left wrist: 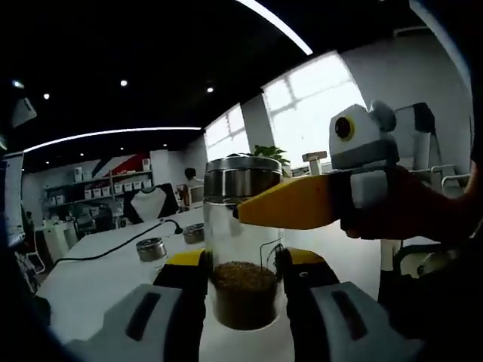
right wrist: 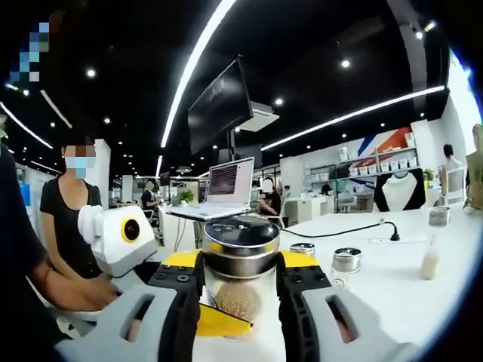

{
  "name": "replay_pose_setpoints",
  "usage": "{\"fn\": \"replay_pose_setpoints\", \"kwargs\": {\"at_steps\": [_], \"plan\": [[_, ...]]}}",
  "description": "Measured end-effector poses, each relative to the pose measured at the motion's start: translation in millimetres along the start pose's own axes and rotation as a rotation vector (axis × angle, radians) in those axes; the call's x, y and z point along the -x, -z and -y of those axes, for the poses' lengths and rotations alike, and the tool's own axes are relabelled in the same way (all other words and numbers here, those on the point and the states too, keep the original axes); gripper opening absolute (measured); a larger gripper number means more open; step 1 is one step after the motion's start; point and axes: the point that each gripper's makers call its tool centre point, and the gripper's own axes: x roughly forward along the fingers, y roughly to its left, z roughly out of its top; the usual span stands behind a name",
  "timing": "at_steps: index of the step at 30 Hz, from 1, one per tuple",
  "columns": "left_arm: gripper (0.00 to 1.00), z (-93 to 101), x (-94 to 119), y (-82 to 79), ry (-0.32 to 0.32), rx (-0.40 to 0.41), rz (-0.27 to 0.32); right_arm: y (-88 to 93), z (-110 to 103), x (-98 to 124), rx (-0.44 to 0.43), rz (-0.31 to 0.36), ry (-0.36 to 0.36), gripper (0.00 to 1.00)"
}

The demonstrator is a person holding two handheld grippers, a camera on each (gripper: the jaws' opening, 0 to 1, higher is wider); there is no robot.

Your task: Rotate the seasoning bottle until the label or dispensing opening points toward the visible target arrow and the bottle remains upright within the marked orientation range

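Here the seasoning bottle [left wrist: 241, 249] stands upright, clamped low by the left gripper [left wrist: 243, 275], high by the right gripper [right wrist: 240, 283].

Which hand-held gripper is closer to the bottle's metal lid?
Right. The right hand-held gripper grips the seasoning bottle just below its metal lid; the left hand-held gripper grips lower, at the seeds.

Clear seasoning bottle [left wrist: 241, 256], steel lid, brown seasoning, upright on table
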Motion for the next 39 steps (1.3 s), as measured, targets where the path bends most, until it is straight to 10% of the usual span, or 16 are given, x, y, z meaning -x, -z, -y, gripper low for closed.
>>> {"fn": "replay_pose_setpoints", "kwargs": {"at_steps": [11,21,39], "plan": [[0.41,10.2,5,-8.4,0.204,0.156,0.077,-7.8,2,4,0.003,-0.022,-0.063,0.37],[0.40,11.1,0,3.8,0.143,0.103,0.023,5.6,3,0,0.037,-0.072,-0.042,0.38],[0.40,16.4,3,3.1,0.232,0.182,0.057,7.6,0,-1,0.024,-0.086,-0.066,0.39]]}}
